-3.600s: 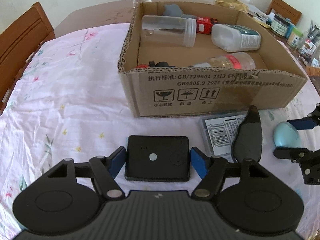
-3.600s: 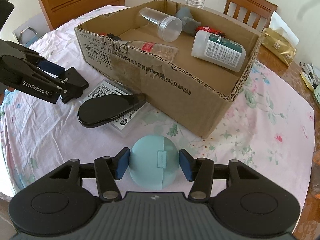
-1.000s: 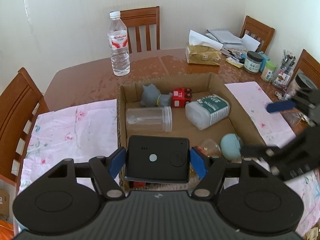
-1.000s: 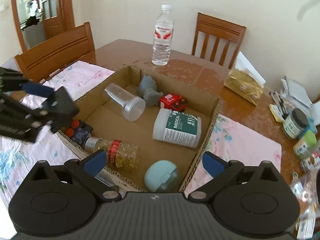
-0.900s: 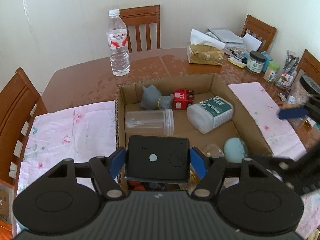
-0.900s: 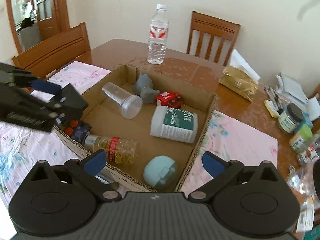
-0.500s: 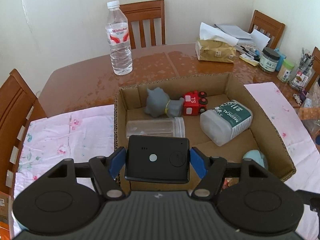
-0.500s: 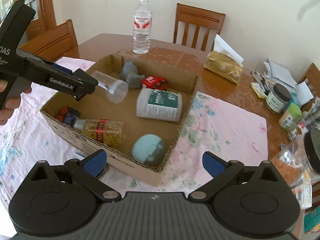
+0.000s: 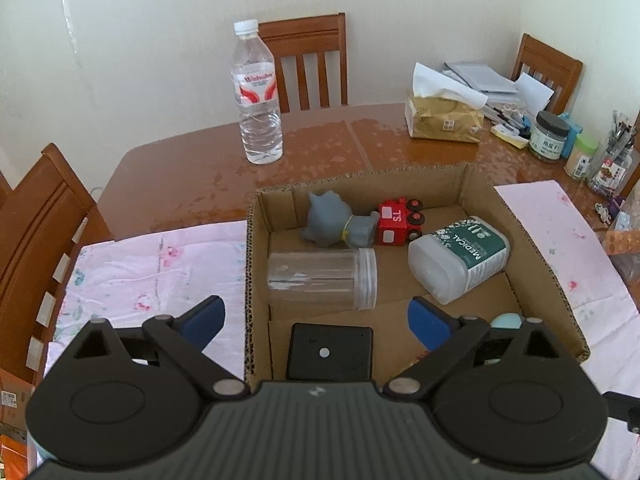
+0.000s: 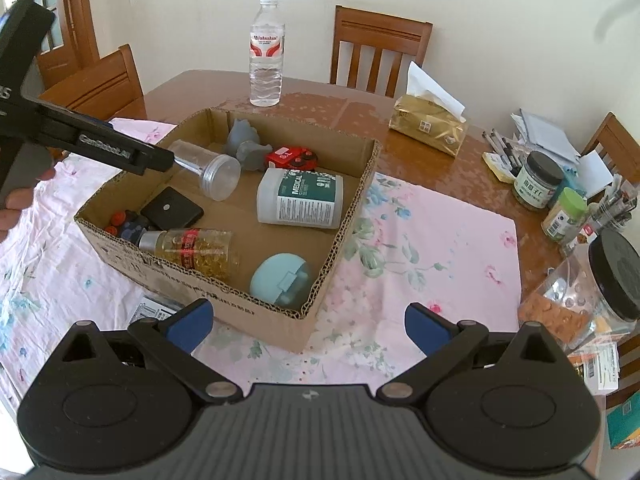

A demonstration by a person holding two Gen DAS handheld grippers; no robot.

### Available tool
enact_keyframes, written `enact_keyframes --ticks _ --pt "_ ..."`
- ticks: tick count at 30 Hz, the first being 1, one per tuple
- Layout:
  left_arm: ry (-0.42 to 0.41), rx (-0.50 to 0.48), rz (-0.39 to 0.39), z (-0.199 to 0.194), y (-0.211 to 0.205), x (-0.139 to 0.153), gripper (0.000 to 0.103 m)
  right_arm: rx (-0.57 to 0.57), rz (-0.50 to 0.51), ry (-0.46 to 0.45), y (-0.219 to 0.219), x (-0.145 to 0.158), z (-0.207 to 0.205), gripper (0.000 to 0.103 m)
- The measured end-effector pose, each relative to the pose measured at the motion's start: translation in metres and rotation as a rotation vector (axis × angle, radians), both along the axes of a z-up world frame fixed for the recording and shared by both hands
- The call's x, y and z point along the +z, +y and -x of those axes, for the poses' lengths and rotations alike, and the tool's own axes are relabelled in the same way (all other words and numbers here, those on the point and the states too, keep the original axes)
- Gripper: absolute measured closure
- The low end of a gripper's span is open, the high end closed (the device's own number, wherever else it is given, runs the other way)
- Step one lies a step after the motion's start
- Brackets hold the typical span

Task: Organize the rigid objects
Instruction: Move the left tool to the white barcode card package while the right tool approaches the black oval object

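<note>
My left tool [image 9: 316, 322] is opening over the cardboard box [image 9: 532, 240], nothing gripped; the black device [image 9: 330, 350] lies flat on the box floor below, clear of both pads. Right tool [image 10: 306, 320] hangs wide & empty over the counter [image 10: 420, 248], just outside the box's near corner, by the blue case [image 10: 280, 278].

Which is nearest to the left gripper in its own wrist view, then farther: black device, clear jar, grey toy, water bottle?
From the left gripper, whose jaws are opening with nothing pressed between the pads:
1. Black device, just below, in the box's near end.
2. Clear jar, lying mid-box.
3. Grey toy, at the far wall.
4. Water bottle, upright on the table beyond.
</note>
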State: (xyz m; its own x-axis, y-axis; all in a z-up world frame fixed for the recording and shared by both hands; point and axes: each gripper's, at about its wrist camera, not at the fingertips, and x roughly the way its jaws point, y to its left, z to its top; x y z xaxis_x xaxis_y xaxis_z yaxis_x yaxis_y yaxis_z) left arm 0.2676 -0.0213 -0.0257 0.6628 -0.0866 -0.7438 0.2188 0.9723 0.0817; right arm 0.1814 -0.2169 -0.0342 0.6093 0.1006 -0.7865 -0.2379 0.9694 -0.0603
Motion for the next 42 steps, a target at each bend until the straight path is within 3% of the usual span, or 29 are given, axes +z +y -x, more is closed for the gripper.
enact_keyframes --ticks 9,16,22,29,32,42 --pt "-0.042 0.069 0.007 0.033 0.021 0.013 0.004 0.003 -0.045 0.025 0.006 -0.012 0.007 0.0" --pt "-0.067 0.147 -0.027 0.065 0.04 0.006 0.002 0.021 -0.08 0.096 0.032 -0.041 0.004 0.0" --pt "-0.041 0.165 -0.039 0.081 0.051 -0.007 0.002 0.014 -0.099 0.136 0.061 -0.062 0.0 0.0" --pt "-0.003 0.125 -0.018 0.085 0.058 -0.019 0.002 -0.158 -0.174 0.153 0.074 -0.078 -0.019 0.0" --pt "0.01 0.109 -0.009 0.087 0.06 -0.023 0.002 -0.211 -0.152 0.162 0.079 -0.085 -0.023 0.0" --pt "0.034 0.092 0.004 0.087 0.061 -0.03 0.002 -0.286 -0.137 0.179 0.058 -0.092 -0.02 0.0"
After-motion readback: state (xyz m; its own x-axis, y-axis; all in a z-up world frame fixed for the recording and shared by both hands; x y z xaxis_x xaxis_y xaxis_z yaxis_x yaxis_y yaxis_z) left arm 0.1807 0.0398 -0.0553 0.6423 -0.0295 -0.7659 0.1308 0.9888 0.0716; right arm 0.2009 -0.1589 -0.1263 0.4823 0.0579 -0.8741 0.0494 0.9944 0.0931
